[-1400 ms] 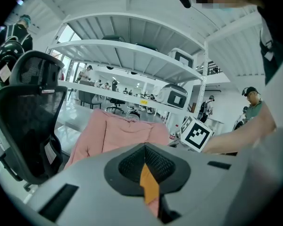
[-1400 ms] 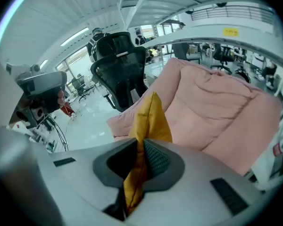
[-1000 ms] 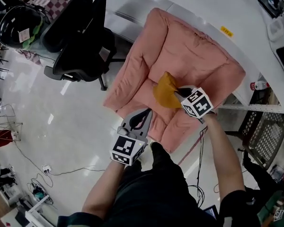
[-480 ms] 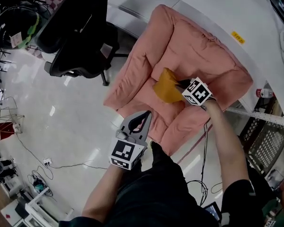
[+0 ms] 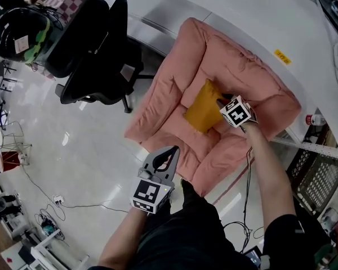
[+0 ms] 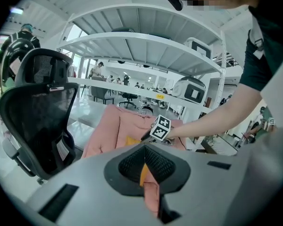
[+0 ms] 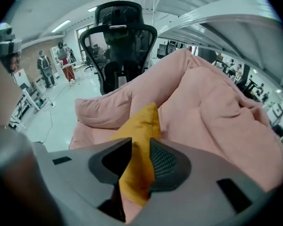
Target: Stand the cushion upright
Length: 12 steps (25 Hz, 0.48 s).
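Your right tool [image 7: 140,143] has its jaws partly apart, and they have just been opening. One corner of the yellow cushion [image 5: 201,108] sits between them. The fabric fills the gap and brushes the pads, but it does not look pinched, so I read this as a release rather than a hold.

Your left tool [image 6: 144,146] is closed down to a thin slit with nothing in it. It hangs above the floor [image 5: 73,151] in front of the pink sofa [image 5: 236,66], well apart from the cushion.

The cushion is in the middle of the sofa seat. It is raised on an edge or a corner, with its upper corner pointing up towards the backrest. It looks tilted back rather than straight up.

By my judgement the main part of the job is done, since the cushion is up off its face and standing on the seat. What remains is to draw the right tool clear without dragging the corner along, then see whether the cushion stays up by itself.

Several things are hard to tell. The right tool's own body hides the cushion's lower edge, so I cannot see what it rests on. The head view looks steeply down, so how upright the cushion stands, and whether it touches the backrest, is uncertain. The left gripper view shows only a sliver of yellow.
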Tool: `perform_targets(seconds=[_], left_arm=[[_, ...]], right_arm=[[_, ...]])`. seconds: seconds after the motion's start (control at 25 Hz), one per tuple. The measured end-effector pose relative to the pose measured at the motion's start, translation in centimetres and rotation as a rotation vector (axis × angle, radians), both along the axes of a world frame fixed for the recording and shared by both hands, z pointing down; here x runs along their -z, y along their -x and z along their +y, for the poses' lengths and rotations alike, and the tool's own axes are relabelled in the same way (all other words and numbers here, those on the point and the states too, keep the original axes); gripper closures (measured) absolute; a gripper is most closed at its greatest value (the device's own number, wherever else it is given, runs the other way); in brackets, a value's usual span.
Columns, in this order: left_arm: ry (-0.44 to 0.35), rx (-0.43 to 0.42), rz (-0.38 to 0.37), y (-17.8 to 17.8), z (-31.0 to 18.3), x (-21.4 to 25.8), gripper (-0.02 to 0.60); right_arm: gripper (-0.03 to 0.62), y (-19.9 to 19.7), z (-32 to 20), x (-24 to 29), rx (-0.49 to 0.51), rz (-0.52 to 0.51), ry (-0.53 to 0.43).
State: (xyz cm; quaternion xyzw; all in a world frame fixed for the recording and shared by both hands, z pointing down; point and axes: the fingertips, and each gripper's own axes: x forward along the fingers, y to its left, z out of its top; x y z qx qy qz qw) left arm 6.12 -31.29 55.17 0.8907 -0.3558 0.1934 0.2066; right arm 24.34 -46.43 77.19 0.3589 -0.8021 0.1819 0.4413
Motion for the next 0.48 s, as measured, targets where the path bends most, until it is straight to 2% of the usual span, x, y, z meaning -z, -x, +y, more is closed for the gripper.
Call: perform_targets(seconds=[0.24,0.48], left_arm=[[-0.005,-0.027,0.001,-0.9,0.1,0.2,0.575],[-0.008,-0.071,0.012,-2.2,0.6,0.4,0.575]], right_arm=[[0.473,-1.6,-0.9,2.6,-0.137,0.038,-0.108],[0.544,-1.5,0.6,5.5,-0.262,-0.098,-0.178]])
